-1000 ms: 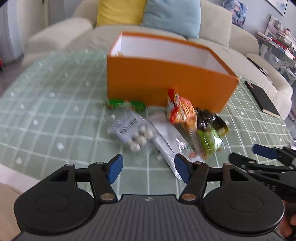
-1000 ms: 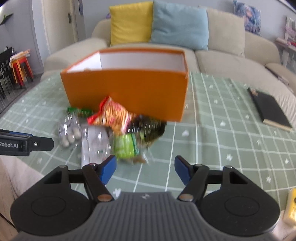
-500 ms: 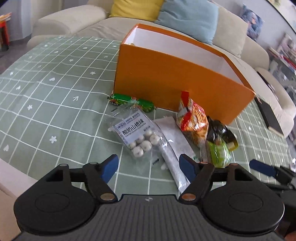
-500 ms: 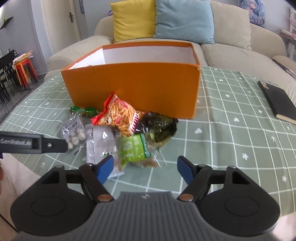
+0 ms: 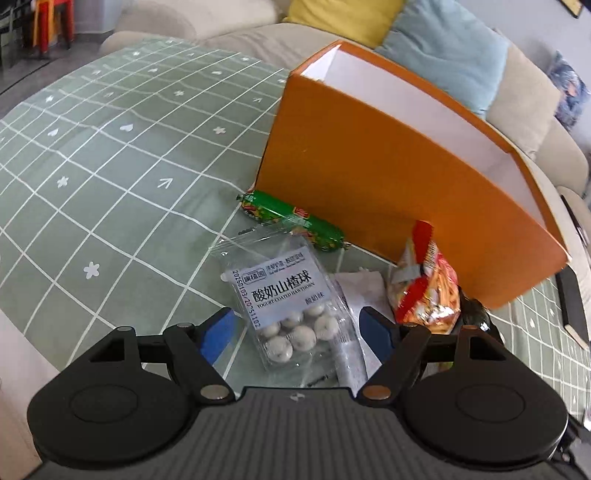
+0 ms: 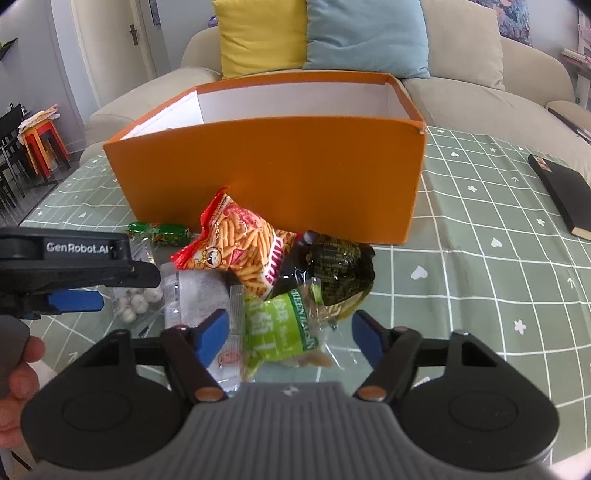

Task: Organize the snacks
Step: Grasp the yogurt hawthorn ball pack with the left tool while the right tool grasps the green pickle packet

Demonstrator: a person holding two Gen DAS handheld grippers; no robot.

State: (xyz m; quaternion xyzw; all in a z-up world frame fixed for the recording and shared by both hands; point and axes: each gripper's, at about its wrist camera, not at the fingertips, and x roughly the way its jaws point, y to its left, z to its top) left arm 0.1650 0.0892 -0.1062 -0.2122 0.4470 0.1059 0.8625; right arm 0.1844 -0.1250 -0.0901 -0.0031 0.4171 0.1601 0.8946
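Observation:
An open orange box (image 5: 388, 177) (image 6: 295, 170) stands on the green checked table, empty as far as I see. Snacks lie in front of it: a clear bag of white yogurt hawthorn balls (image 5: 291, 299), a green sausage stick (image 5: 291, 219), a red-orange bag of snack sticks (image 6: 240, 243) (image 5: 424, 291), a dark green pack (image 6: 332, 262), a light green pack (image 6: 280, 328). My left gripper (image 5: 297, 332) is open, its pads on either side of the ball bag. My right gripper (image 6: 288, 334) is open, its pads on either side of the light green pack.
A black notebook (image 6: 561, 192) lies on the table at the right. A sofa with a yellow cushion (image 6: 262, 35) and a blue cushion (image 6: 365, 35) is behind the box. The left gripper's side (image 6: 74, 266) shows in the right wrist view.
Both grippers have moved forward and down toward the snack pile. The left one now straddles the ball bag, the right one the light green pack. Both stay open.

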